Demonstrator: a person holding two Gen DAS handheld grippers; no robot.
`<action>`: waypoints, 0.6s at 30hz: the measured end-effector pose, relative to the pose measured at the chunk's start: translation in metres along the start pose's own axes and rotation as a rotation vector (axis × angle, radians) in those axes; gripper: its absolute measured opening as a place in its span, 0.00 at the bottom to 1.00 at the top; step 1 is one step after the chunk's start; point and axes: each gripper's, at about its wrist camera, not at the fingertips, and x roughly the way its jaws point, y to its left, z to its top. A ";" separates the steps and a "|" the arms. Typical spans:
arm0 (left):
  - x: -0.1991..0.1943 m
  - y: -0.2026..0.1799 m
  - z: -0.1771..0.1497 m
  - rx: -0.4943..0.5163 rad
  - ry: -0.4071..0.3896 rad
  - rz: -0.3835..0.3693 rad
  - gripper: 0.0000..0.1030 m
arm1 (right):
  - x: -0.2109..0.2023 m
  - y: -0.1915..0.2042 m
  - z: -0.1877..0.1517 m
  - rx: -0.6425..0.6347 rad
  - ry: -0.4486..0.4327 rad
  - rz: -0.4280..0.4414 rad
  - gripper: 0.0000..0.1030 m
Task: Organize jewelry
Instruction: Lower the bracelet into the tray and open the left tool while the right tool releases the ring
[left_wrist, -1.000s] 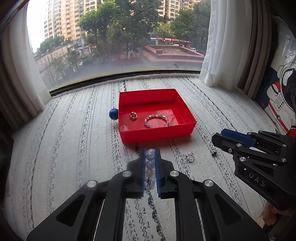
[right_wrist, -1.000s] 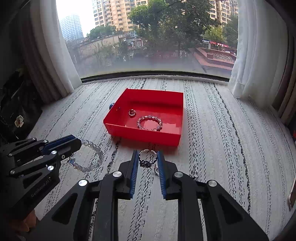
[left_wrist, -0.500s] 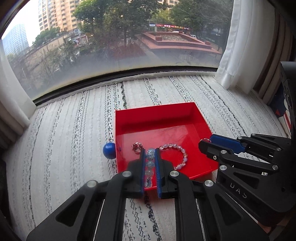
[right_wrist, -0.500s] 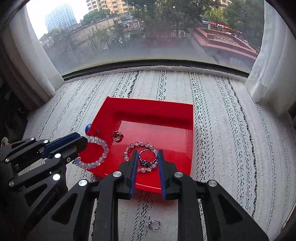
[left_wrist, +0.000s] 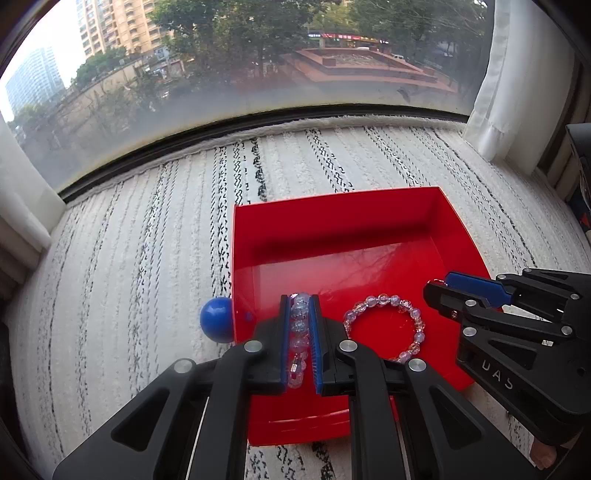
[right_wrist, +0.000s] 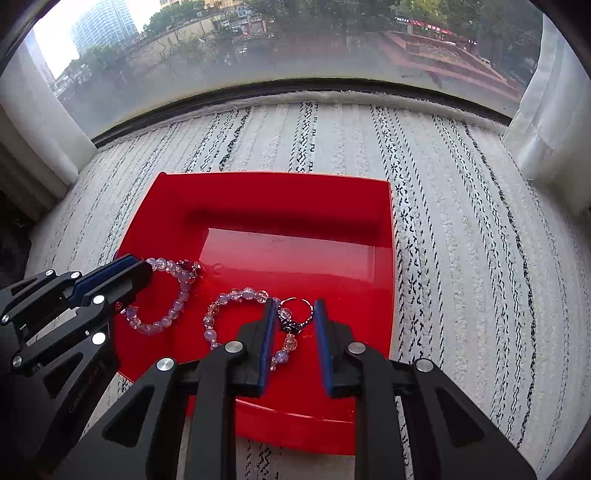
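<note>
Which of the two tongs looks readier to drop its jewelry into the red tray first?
Either; slightly the left tongs. Its beaded bracelet already hangs low inside the red tray, beside the bracelet lying there. The right tongs hold a ring over it.

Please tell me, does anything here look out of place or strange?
Only one thing: a blue ball lies on the striped rug, touching the outside of the red tray's left wall, and it does not look like jewelry. The pink bracelet lies flat inside. Nothing looks spilled or damaged.

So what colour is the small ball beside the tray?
Blue ball, touching the red tray's left wall; left wrist view shows it best.
</note>
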 end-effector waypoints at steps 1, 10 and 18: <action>0.001 0.000 0.000 -0.001 0.001 0.000 0.09 | 0.002 -0.001 0.000 0.002 0.004 0.002 0.20; 0.006 -0.002 -0.004 0.016 0.010 -0.004 0.09 | 0.006 0.000 -0.002 0.001 0.016 0.001 0.20; 0.003 -0.002 -0.005 0.018 0.001 -0.008 0.10 | 0.002 -0.002 -0.002 0.001 0.007 -0.014 0.20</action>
